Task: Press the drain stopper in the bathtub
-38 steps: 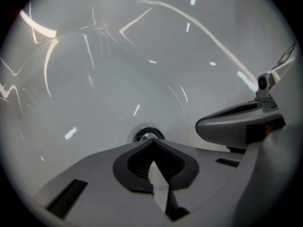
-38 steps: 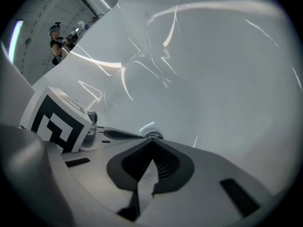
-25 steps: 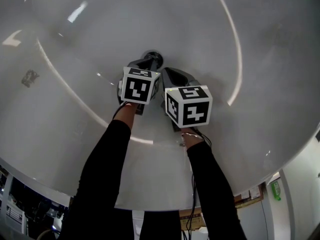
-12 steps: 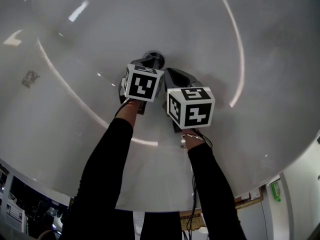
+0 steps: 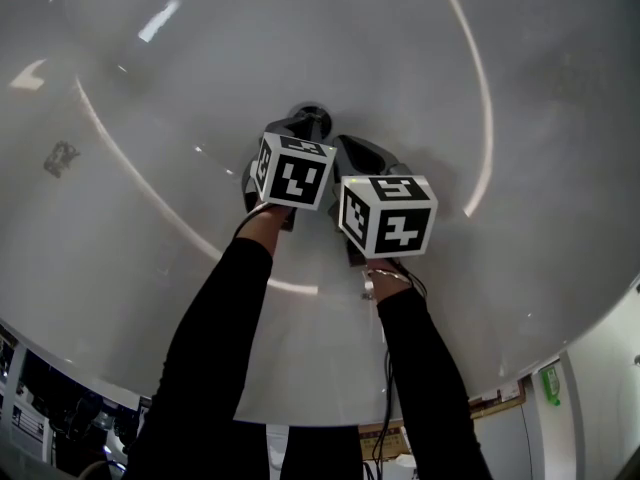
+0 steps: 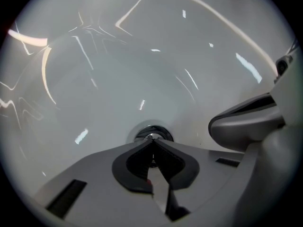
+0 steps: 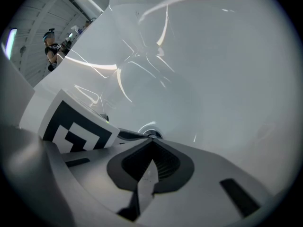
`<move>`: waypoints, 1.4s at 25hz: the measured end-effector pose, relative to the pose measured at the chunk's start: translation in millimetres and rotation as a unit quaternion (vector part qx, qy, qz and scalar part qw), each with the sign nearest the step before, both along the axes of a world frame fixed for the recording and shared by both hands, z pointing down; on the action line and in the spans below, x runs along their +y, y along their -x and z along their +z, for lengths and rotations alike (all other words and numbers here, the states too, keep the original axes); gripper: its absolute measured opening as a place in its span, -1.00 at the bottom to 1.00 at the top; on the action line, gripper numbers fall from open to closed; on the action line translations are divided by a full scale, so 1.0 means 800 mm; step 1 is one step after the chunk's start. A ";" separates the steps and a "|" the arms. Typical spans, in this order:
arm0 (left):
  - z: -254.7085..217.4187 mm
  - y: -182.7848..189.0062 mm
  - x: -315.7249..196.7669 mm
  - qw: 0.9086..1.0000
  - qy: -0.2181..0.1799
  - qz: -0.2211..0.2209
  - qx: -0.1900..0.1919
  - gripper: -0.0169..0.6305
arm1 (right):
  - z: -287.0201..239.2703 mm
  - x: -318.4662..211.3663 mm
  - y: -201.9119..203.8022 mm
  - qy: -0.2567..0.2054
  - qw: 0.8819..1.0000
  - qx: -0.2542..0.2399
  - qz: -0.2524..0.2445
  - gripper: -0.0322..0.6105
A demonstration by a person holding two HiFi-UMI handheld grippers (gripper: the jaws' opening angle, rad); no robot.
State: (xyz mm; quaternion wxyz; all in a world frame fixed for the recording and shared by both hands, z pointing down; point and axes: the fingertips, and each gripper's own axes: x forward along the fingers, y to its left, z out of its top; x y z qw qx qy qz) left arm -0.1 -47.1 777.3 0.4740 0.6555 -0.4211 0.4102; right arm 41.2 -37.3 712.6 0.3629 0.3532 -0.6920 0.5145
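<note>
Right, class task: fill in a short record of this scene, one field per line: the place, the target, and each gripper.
place: inside a white bathtub
target: metal drain stopper on the tub floor
left gripper: shut, empty, tips at the stopper; contact unclear
right gripper: shut, empty, beside the left one, pointing at the stopper

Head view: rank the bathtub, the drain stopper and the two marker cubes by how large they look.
1. bathtub: fills nearly the whole view.
2. right marker cube: looks slightly larger than the left one, though it may only sit nearer the camera.
3. left marker cube.
4. drain stopper: smallest, and only partly showing.
</note>
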 end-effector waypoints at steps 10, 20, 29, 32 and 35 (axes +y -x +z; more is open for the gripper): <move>-0.003 0.002 0.001 1.000 0.012 -0.004 0.001 -0.92 | -0.002 -0.004 -0.003 -0.001 1.000 0.003 0.003 -0.89; -0.013 0.001 0.001 1.000 0.005 -0.005 0.009 -0.92 | -0.009 -0.006 -0.012 -0.006 1.000 0.014 0.001 -0.89; -0.026 0.003 -0.001 1.000 0.003 0.006 0.013 -0.92 | -0.022 -0.004 -0.019 -0.009 1.000 0.024 -0.006 -0.89; -0.038 0.006 -0.003 1.000 -0.007 0.000 0.023 -0.92 | -0.027 -0.005 -0.021 -0.009 1.000 0.029 -0.006 -0.89; -0.052 0.009 -0.003 1.000 -0.010 -0.002 0.029 -0.92 | -0.032 -0.007 -0.018 -0.010 0.999 0.030 -0.006 -0.90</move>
